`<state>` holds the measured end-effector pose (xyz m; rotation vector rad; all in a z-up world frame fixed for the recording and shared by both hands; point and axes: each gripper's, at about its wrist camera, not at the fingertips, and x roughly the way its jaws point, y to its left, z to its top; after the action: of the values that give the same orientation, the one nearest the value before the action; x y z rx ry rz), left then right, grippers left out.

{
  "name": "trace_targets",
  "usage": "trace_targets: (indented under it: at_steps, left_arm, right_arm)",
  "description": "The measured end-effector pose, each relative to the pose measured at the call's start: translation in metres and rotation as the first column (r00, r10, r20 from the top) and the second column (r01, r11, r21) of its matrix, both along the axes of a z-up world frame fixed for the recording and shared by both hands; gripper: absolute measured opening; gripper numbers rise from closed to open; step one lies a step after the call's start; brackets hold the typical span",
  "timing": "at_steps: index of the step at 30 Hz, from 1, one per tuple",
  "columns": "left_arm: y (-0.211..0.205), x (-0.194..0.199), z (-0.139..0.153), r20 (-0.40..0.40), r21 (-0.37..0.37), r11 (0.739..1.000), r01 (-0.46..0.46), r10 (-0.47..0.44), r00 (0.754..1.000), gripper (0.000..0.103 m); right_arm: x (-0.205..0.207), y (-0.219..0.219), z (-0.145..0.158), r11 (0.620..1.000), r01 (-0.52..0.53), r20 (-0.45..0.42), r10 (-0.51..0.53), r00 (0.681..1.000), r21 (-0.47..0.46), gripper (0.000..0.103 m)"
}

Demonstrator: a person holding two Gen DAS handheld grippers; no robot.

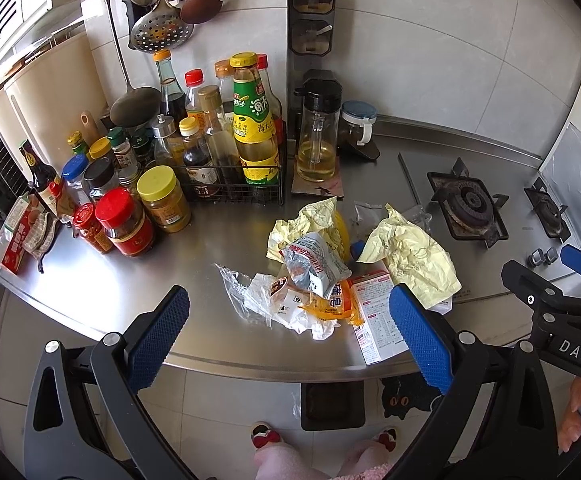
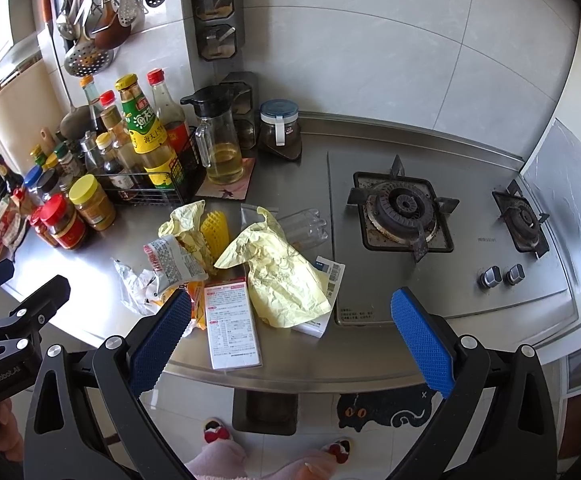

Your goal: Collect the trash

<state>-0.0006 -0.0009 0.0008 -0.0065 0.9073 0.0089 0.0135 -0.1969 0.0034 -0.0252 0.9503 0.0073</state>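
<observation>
Both grippers hang above the front edge of a steel counter [image 1: 110, 280], each spread wide with nothing between its blue pads. The left gripper [image 1: 290, 336] is over the near side of the trash pile; the right gripper [image 2: 290, 332] is over the counter's edge, between the pile and the stove [image 2: 402, 208].

The trash lies in one loose heap at the middle of the counter. It holds two crumpled sheets of pale yellow paper, the larger one [image 2: 286, 276] on the right and the smaller one [image 2: 184, 218] behind. A silver snack bag [image 1: 314, 266] rests on top of the left half. Under it are a clear plastic wrapper [image 1: 236, 284] and an orange packet [image 1: 330, 304]. Two white boxes show: one with pink trim [image 2: 230, 328] at the front, and another [image 2: 322, 296] mostly covered by the larger sheet. A yellow spiky thing [image 2: 214, 232] stands behind (what it is cannot be told).

The stove has two burners and two knobs [image 2: 502, 276]. Left of the heap stand many bottles and jars, among them two jars with yellow lids and two with red lids. An oil jug [image 2: 218, 144] sits behind.
</observation>
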Motion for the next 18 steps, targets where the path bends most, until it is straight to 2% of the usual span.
trace_targets:
  at_steps: [18]
  left_arm:
    - [-0.004, 0.0015, 0.0021, 0.001, 0.005, 1.0, 0.004, -0.004, 1.0, 0.095]
  right_arm:
    - [0.0033, -0.0008, -0.0019, 1.0, 0.003, -0.004, -0.003, 1.0, 0.008, 0.1]
